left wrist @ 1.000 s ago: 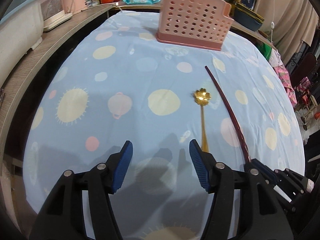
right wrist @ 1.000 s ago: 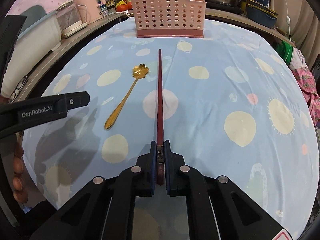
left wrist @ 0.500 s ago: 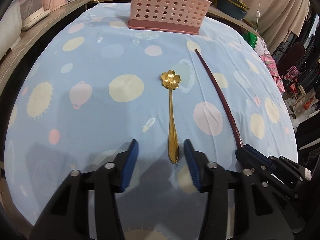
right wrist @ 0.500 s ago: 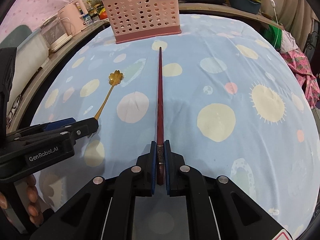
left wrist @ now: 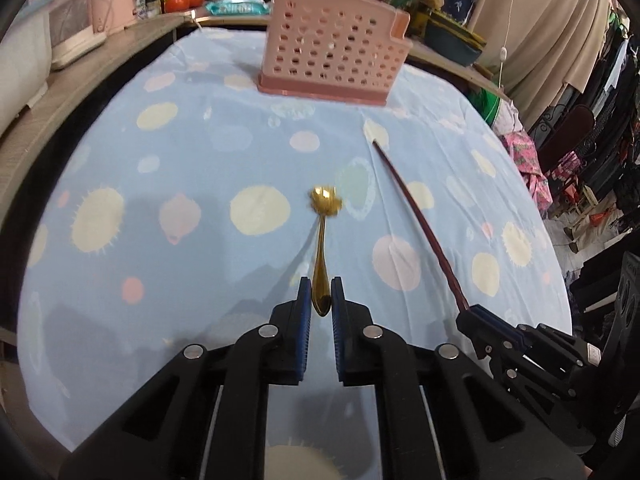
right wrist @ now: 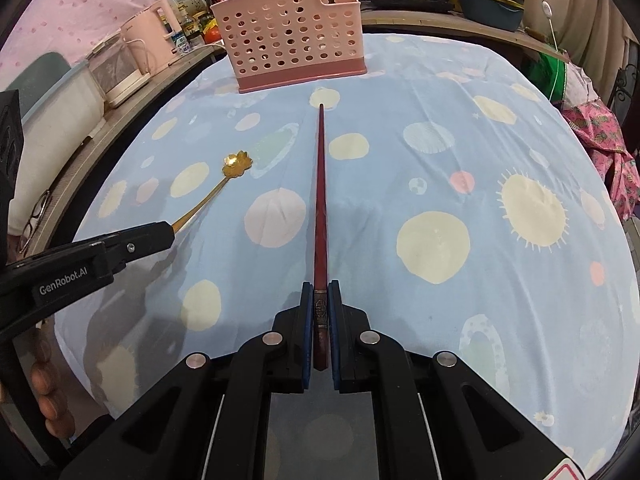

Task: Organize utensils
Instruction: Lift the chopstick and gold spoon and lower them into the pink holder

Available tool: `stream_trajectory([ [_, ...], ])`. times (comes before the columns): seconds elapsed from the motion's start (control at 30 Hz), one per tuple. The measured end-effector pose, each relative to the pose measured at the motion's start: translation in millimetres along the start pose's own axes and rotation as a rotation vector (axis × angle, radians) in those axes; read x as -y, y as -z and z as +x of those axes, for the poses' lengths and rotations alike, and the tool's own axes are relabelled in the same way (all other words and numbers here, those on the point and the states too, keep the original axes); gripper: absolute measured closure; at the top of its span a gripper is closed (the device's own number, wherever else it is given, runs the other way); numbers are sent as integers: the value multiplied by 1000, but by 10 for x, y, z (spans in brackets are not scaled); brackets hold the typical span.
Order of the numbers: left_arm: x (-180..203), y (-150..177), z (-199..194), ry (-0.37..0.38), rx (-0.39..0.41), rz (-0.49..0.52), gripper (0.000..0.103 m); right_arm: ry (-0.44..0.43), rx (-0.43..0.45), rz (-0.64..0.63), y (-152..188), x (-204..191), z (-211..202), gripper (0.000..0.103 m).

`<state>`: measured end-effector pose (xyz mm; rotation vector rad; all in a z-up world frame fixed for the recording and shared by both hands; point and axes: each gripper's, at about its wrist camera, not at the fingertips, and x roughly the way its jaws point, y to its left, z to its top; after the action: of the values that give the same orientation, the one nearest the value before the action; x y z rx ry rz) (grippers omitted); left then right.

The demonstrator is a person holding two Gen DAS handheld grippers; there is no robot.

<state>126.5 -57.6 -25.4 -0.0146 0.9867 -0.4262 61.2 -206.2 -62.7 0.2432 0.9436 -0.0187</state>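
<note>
A gold spoon (left wrist: pixel 322 236) with a flower-shaped bowl points away from me over the blue spotted cloth (left wrist: pixel 180 160). My left gripper (left wrist: pixel 321 294) has its jaws closing on the spoon's handle end, the blue pads pressing it from both sides; the spoon (right wrist: pixel 236 164) is tilted up and casts a shadow. My right gripper (right wrist: pixel 321 300) is shut on the thick end of a dark red chopstick (right wrist: pixel 320 200), whose tip points at the pink perforated utensil basket (right wrist: pixel 292 36). The basket (left wrist: pixel 332 60) stands upright at the far side of the table.
A wooden counter (left wrist: pixel 80 92) runs along the left with a pink kettle (right wrist: pixel 150 40), a white appliance, jars and tomatoes. Pots and bowls stand behind the basket. Clothes and chairs crowd the right side. A person's fingers (right wrist: pixel 48 400) grip the left tool.
The left jaws went from wide apart to pinched on the spoon's handle, and the spoon has come up off the cloth. The right gripper kept its hold on the chopstick.
</note>
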Motion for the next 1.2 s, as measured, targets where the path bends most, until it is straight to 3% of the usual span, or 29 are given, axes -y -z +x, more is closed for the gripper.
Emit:
stream_trajectory([
  [0.2, -24, -238, -259, -11, 71, -19, 102, -27, 70, 6, -181, -28, -272, 96],
  [0.43, -31, -532, -430, -34, 137, -3, 102, -95, 165, 56, -561, 28, -616, 96],
  [0.8, 8, -1074, -706, -51, 235, 32, 102, -131, 336, 61, -1266, 88, -1044, 96],
  [1.2, 145, -1986, -945, -19, 363, 56, 102, -130, 532, 32, -2207, 74, -1369, 96],
])
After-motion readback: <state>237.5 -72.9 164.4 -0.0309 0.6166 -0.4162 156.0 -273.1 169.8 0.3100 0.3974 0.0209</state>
